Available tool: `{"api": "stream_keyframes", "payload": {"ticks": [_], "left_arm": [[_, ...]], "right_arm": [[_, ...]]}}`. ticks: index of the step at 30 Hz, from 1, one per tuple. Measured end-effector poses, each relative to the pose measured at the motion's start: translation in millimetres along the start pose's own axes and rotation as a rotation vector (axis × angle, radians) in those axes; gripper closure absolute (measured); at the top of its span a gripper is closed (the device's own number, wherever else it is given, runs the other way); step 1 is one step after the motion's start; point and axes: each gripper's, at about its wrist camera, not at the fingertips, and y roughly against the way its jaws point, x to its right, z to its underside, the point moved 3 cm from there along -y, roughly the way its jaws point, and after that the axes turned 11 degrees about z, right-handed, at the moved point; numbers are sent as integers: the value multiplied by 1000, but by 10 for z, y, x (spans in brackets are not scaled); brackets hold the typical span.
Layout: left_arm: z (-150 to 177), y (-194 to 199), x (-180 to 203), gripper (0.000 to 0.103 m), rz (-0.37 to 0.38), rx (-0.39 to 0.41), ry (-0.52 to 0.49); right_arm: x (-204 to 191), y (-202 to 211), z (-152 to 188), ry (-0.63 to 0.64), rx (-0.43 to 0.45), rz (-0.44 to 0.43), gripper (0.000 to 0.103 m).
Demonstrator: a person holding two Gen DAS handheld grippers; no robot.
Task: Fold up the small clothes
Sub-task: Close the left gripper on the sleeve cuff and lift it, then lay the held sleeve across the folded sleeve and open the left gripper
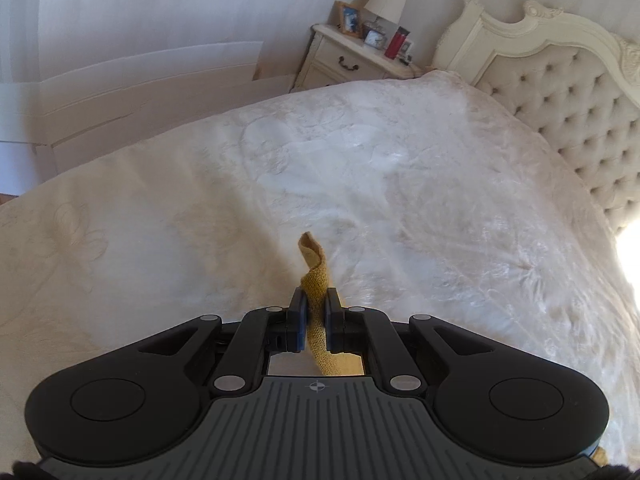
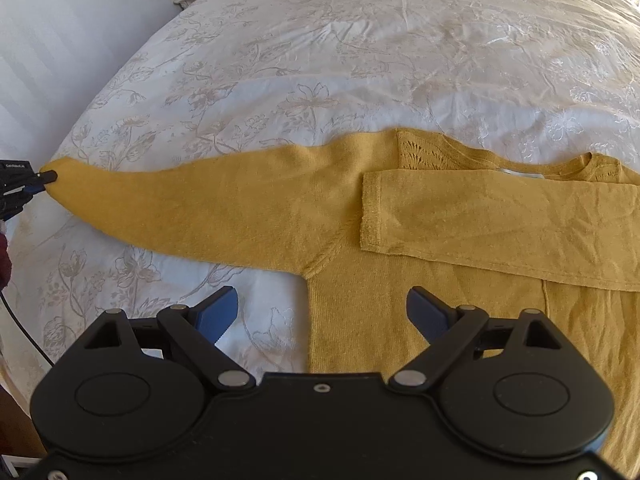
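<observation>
A mustard yellow knit sweater [image 2: 400, 292] lies flat on the white bedspread [image 2: 360, 40]. One sleeve [image 2: 500, 224] is folded across the chest. The other sleeve [image 2: 208, 204] stretches out to the left. My left gripper [image 1: 316, 308] is shut on that sleeve's cuff [image 1: 314, 276], which curls up past the fingers; it also shows in the right wrist view [image 2: 42, 178] at the far left, pinching the sleeve end. My right gripper [image 2: 322, 312] is open and empty, hovering over the sweater's left side seam below the armpit.
The bed has a tufted cream headboard [image 1: 560, 92] at the right. A cream nightstand [image 1: 340, 60] with a lamp, picture frames and a red bottle stands behind the bed. A white wall [image 1: 120, 20] runs along the far side.
</observation>
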Motion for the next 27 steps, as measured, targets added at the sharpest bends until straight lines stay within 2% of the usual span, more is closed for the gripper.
{"api": "stream_keyframes", "payload": {"ticks": [4,7,11,13,18,23,27], "left_arm": [[-58,104,615,95,113,38,-61],[-47,141,1157,95,235,64,-69],[136,86,1995,95,358,67,-121],[345,6,2440,95,394,55,-167],[1091,-272,3372,95,457,-41,-213],[1927,-639,4056,95,492,-151,-223],[2502,-899,4420,94,493,-237,-260]], "right_arm": [[162,68,81,-24,10,-7,11],[345,111,167,-48,16,-15,11],[654,164,291,-77,27,-31,11],[860,199,363,-94,35,-45,11],[1451,306,516,-98,61,-42,11],[2140,386,655,-140,69,-20,11],[2575,418,734,-173,71,12,11]]}}
